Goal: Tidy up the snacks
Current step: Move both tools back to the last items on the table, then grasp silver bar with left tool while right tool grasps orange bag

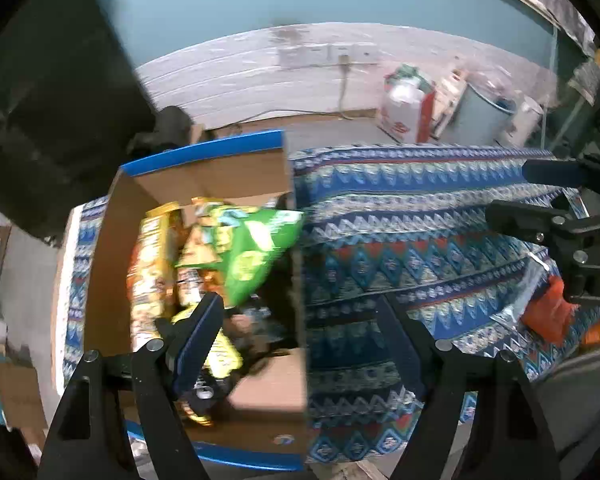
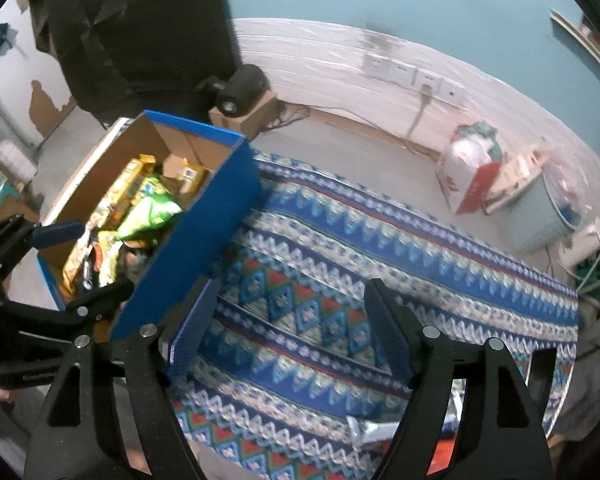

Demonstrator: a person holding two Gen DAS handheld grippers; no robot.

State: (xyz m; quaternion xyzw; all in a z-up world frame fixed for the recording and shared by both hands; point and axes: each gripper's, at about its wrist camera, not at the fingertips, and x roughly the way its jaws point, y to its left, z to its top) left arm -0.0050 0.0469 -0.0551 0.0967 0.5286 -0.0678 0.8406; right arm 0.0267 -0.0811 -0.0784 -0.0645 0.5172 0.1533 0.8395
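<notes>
A cardboard box with blue outer walls (image 1: 204, 152) stands on the left end of a patterned blue cloth (image 1: 420, 232). It holds several snack packets, with a green bag (image 1: 256, 252) on top and yellow ones beside it. My left gripper (image 1: 300, 320) hangs open and empty above the box's right wall. In the right wrist view the box (image 2: 204, 220) and green bag (image 2: 152, 208) sit at the left. My right gripper (image 2: 290, 300) is open over the bare cloth (image 2: 380, 232), with nothing between its fingers. An orange packet (image 1: 548, 312) lies on the cloth at the right.
A white and red bag (image 2: 468, 172) and a grey bin (image 2: 540, 216) stand on the floor behind the cloth. A black object sits on a small cardboard box (image 2: 240, 88) by the wall. A silver packet (image 2: 364, 428) lies near the cloth's front edge.
</notes>
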